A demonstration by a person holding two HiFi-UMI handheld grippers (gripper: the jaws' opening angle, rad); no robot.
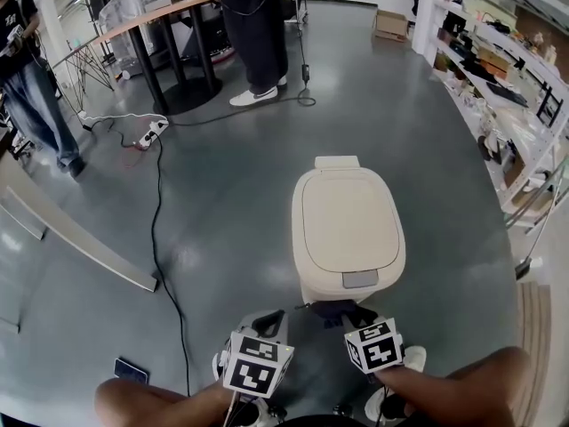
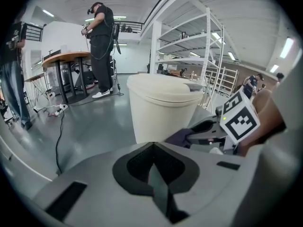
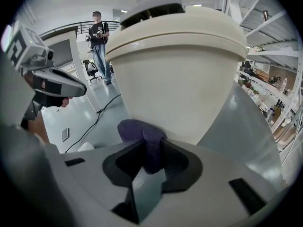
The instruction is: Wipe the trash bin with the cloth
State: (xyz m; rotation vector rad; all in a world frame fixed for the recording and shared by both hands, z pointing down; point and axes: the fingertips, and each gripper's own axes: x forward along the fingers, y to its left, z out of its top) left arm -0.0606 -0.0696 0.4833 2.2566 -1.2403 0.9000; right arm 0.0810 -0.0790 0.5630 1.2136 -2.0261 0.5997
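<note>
A cream trash bin (image 1: pixel 347 229) with a closed lid stands on the grey floor straight ahead of me. My right gripper (image 1: pixel 356 314) is shut on a purple cloth (image 1: pixel 331 308) and holds it against the bin's near side, low down. The right gripper view has the cloth (image 3: pixel 142 134) bunched between the jaws and touching the bin's wall (image 3: pixel 184 79). My left gripper (image 1: pixel 269 323) hovers a little left of the bin, shut with nothing in it. From the left gripper view, the bin (image 2: pixel 161 108) rises ahead, with the right gripper (image 2: pixel 208 132) and cloth (image 2: pixel 182 136) at its foot.
A black cable (image 1: pixel 160 229) runs across the floor from a power strip (image 1: pixel 153 132) on the left. A low grey ledge (image 1: pixel 80 234) lies at the left. People stand by a wooden table (image 1: pixel 151 16) at the back. White shelves (image 1: pixel 507 87) line the right side.
</note>
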